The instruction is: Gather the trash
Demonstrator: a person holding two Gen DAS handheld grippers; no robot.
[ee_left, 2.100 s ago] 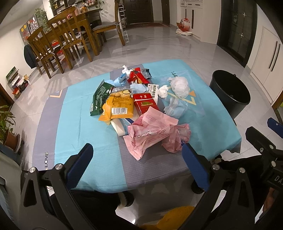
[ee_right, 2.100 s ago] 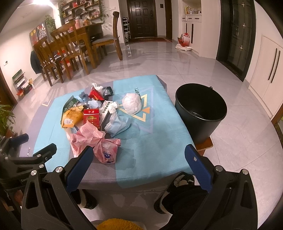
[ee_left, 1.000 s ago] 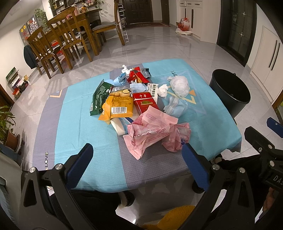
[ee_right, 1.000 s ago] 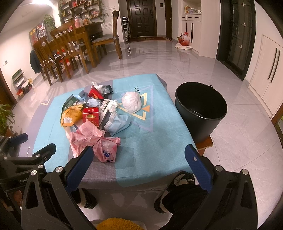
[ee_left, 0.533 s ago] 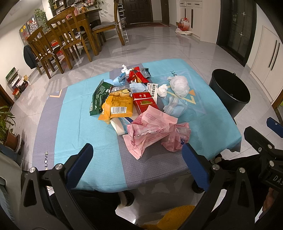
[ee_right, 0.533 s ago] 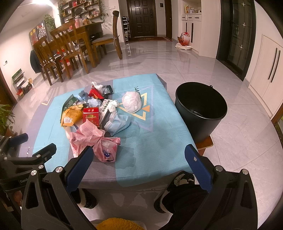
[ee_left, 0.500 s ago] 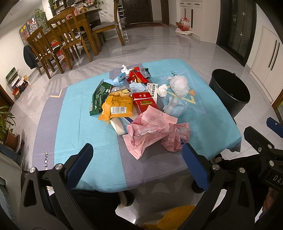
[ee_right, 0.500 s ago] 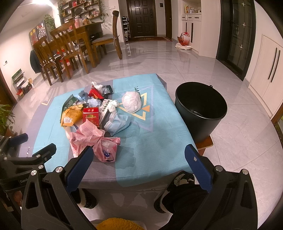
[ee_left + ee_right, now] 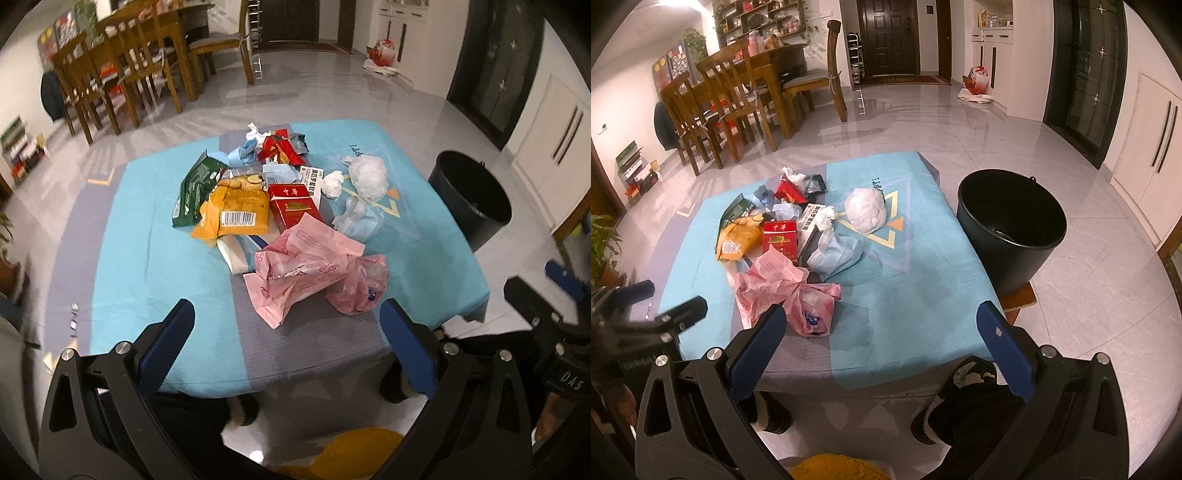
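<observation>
A heap of trash lies on a low table with a teal and grey cloth (image 9: 147, 236) (image 9: 916, 295): pink plastic bags (image 9: 306, 266) (image 9: 775, 284), a red carton (image 9: 293, 206) (image 9: 780, 236), a yellow snack bag (image 9: 236, 214), a green packet (image 9: 194, 188), blue masks (image 9: 834, 251) and a white bag ball (image 9: 369, 177) (image 9: 866, 208). A black bucket (image 9: 472, 199) (image 9: 1012, 229) stands on the floor right of the table. My left gripper (image 9: 288, 332) and right gripper (image 9: 882, 332) both hang open before the table's near edge, holding nothing.
Wooden dining chairs and a table (image 9: 738, 96) stand at the back left. A potted plant (image 9: 602, 243) is at the far left. White cupboards (image 9: 1152, 147) line the right wall. A person's dark-clad legs and shoes (image 9: 967, 373) show below the grippers.
The left gripper has edged slightly toward the table, its view a little blurred. The right gripper has barely moved. The trash lies as before.
</observation>
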